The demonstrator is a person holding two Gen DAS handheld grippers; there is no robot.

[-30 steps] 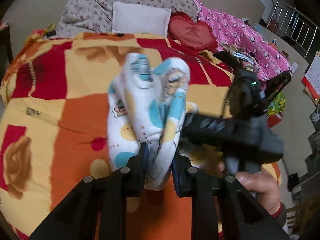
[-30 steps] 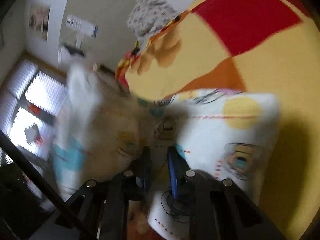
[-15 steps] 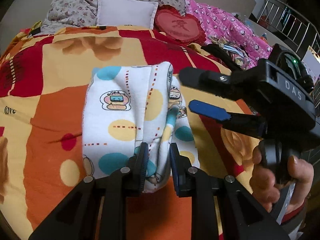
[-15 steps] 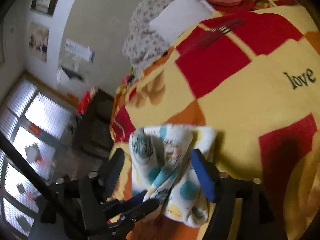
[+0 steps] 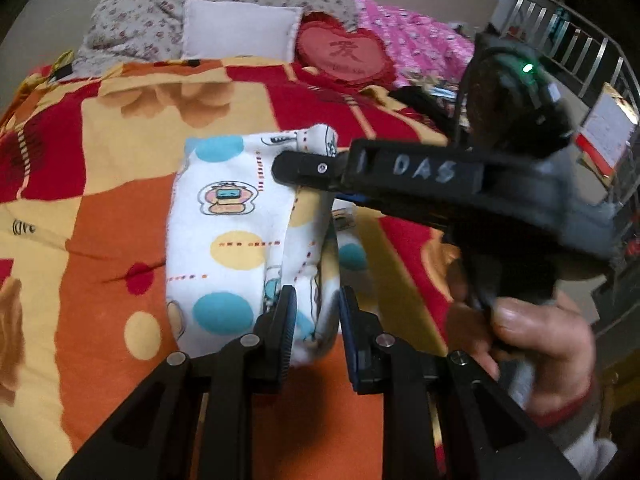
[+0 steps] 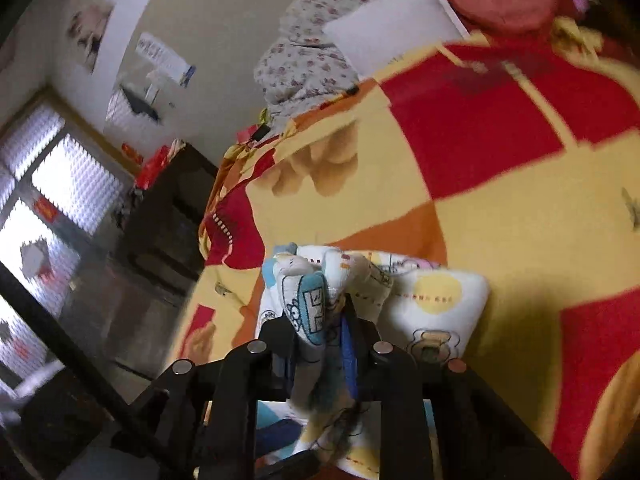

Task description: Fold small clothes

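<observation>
A small white garment (image 5: pixel 232 236) with blue and yellow dots and cartoon prints lies folded on the red, orange and yellow bedspread (image 5: pixel 100 184). My left gripper (image 5: pixel 314 312) is shut on its near edge. My right gripper (image 5: pixel 304 176) reaches in from the right over the far part of the garment. In the right wrist view the right gripper (image 6: pixel 320 328) is shut on a bunched fold of the same garment (image 6: pixel 432 300).
A white pillow (image 5: pixel 240 28), a floral quilt (image 5: pixel 132 28), a red heart cushion (image 5: pixel 344 52) and a pink blanket (image 5: pixel 420 44) lie at the head of the bed. A metal railing (image 5: pixel 576 44) stands at the right. A dark cabinet (image 6: pixel 160 220) stands beside the bed.
The right gripper, open half a second ago, has closed on the garment's far fold. The garment, lifted a second ago, now lies on the bedspread. The left gripper keeps its hold.
</observation>
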